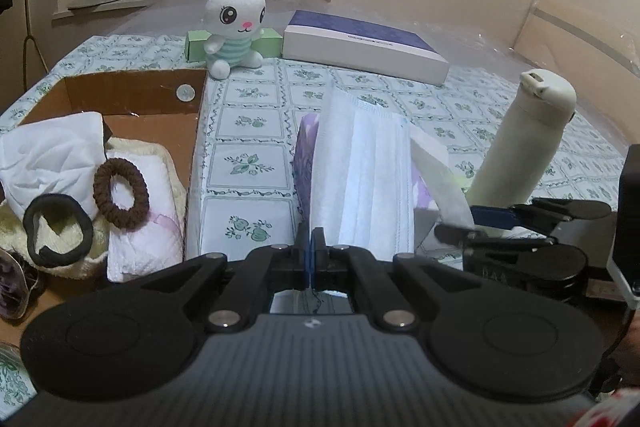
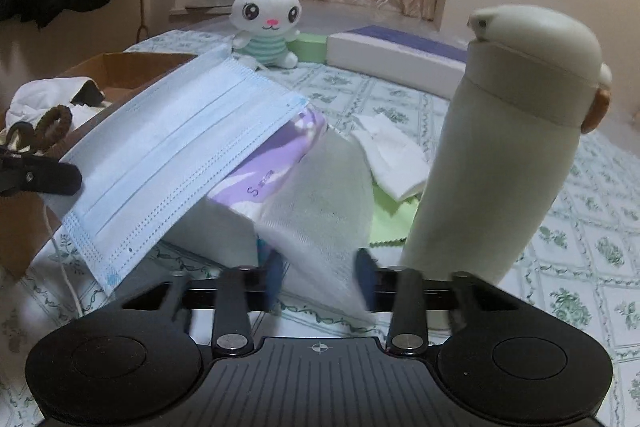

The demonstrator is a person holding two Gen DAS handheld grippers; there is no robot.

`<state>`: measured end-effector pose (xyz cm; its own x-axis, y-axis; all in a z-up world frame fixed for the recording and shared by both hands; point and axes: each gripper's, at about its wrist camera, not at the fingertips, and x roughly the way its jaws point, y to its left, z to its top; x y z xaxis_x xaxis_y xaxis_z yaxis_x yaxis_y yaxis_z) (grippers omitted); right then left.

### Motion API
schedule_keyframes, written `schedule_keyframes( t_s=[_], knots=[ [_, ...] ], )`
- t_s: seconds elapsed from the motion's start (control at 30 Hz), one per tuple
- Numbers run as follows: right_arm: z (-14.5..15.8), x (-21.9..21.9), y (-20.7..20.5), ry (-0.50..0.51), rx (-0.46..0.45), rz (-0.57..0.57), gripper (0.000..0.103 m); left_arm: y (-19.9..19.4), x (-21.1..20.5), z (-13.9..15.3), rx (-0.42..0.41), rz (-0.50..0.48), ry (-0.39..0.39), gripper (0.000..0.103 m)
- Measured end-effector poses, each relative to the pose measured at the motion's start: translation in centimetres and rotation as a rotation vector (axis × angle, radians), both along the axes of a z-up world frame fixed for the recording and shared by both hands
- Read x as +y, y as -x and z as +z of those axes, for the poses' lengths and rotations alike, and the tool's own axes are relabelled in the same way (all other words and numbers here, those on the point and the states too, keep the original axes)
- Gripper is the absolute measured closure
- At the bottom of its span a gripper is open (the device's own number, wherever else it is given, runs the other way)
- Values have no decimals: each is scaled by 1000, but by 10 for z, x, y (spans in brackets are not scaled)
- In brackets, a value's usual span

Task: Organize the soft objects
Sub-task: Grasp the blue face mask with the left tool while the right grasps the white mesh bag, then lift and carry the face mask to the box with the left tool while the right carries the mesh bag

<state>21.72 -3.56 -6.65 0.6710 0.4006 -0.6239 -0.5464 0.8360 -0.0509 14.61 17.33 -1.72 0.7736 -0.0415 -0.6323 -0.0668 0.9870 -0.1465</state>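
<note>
My left gripper (image 1: 311,239) is shut on the edge of a pale blue face mask (image 1: 360,179), which hangs lifted over a purple tissue pack (image 2: 272,163). In the right wrist view the mask (image 2: 180,155) slants across the left half of the frame. My right gripper (image 2: 320,277) stands open, with a white tissue (image 2: 320,211) from the pack lying between its blurred fingers. At left, a cardboard box (image 1: 132,83) holds white cloths, a brown hair tie (image 1: 120,193) and a black one (image 1: 58,227). A white plush rabbit (image 1: 236,23) sits at the back.
A cream bottle (image 2: 508,147) stands just right of my right gripper. Beside it lie a folded white tissue (image 2: 394,155) and a green cloth (image 2: 394,219). A blue-and-white box (image 1: 360,43) and a green box (image 1: 198,45) flank the rabbit on the floral cover.
</note>
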Motion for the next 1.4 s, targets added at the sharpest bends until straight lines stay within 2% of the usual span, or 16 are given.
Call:
schedule_keyframes(
  t_s=[0.07,0.3,0.6,0.93,1.0,1.1,1.17,1.2,1.27,1.33,1.4],
  knots=[
    [1,-1,5,1,-3,-4,95,2,-2,0,4,-8,5,103],
    [11,-27,41,-26,86,3,98,19,-13,0,13,-38,19,103],
    [15,-67,100,-3,195,9,97,69,-32,-6,51,-71,21,103],
    [17,-84,117,-54,243,-8,97,96,-33,-8,63,-60,-7,103],
    [18,-84,116,-71,259,-6,94,96,-34,-7,61,-64,-14,103],
    [17,-84,115,-86,273,-12,80,95,-34,-8,61,-69,-21,103],
    [17,-85,114,-96,277,-18,63,94,-33,-8,61,-68,-23,103],
    [17,-86,113,-101,281,-22,60,94,-33,-8,61,-67,-22,103],
    [17,-87,111,-115,290,-36,45,92,-33,-8,60,-68,-28,103],
    [17,-89,109,-138,299,-45,37,90,-32,-8,61,-70,-30,103],
    [18,-91,106,-165,309,-50,34,86,-32,-9,63,-73,-28,102]
  ],
)
